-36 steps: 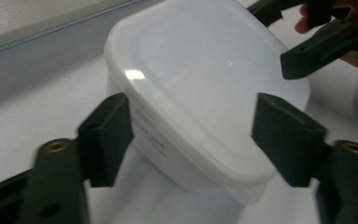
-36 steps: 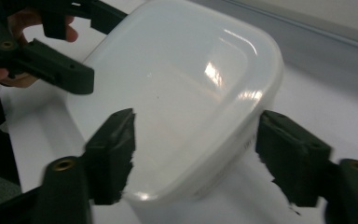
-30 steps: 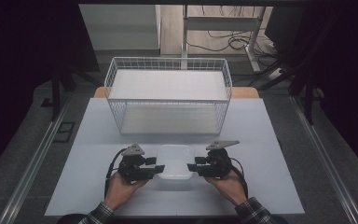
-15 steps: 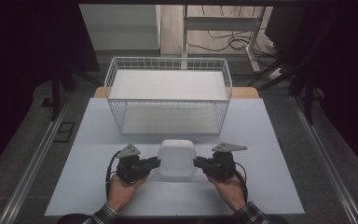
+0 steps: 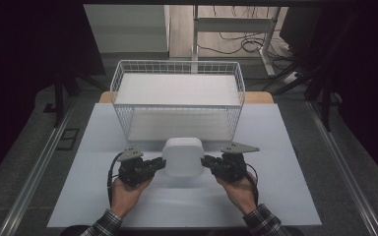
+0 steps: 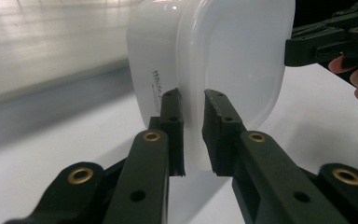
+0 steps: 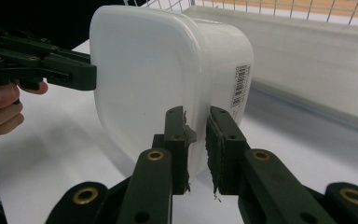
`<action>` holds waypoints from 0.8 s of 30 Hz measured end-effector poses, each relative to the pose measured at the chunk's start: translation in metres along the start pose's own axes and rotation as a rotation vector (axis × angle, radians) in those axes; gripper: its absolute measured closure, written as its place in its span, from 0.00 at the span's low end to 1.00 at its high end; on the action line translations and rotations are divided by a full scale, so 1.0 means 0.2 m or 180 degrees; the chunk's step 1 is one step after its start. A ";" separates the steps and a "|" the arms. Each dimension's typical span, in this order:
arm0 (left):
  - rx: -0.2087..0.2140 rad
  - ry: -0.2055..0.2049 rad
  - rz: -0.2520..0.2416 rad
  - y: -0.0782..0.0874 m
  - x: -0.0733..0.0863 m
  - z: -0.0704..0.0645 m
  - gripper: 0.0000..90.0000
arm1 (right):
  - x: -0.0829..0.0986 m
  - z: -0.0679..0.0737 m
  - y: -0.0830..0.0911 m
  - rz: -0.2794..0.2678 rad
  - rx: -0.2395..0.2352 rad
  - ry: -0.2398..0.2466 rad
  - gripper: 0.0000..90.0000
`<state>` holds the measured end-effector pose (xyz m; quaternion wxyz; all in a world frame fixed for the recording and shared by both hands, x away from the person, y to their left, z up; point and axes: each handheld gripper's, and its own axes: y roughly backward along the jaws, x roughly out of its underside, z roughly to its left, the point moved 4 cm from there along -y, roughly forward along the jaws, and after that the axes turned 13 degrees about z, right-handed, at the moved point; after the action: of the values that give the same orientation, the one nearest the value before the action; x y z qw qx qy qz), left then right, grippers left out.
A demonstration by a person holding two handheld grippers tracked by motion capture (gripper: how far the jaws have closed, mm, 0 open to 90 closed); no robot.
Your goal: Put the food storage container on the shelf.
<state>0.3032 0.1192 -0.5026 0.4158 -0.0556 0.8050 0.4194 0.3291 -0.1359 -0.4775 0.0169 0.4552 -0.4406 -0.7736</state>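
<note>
Low in the middle of the frame, the white plastic container hangs above the worktop just before the wire basket, tipped on edge, broad lid side facing the person. The left tongs and right tongs clamp its opposite rim edges. It has risen closer to the basket than half a second ago; smooth, translucent, round-cornered.

- Left tool is showing black jaws with brass-ringed holes and ribbed pads.
- Right tool is looking the same, black and angular.
- A grey three-cornered plate is sitting on top of each.
- A black cable is trailing from each tool.
- Plaid sleeves are covering both wrists.
</note>
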 end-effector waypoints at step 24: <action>-0.0176 0.0129 0.0011 -0.12 -0.23 0.27 0.87 | -0.24 -0.19 -0.20 -0.0109 0.0116 -0.0074 0.86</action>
<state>0.3767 0.1315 -0.5012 0.3970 -0.0742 0.8015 0.4409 0.3998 -0.1154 -0.4799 -0.0097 0.4539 -0.4469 -0.7709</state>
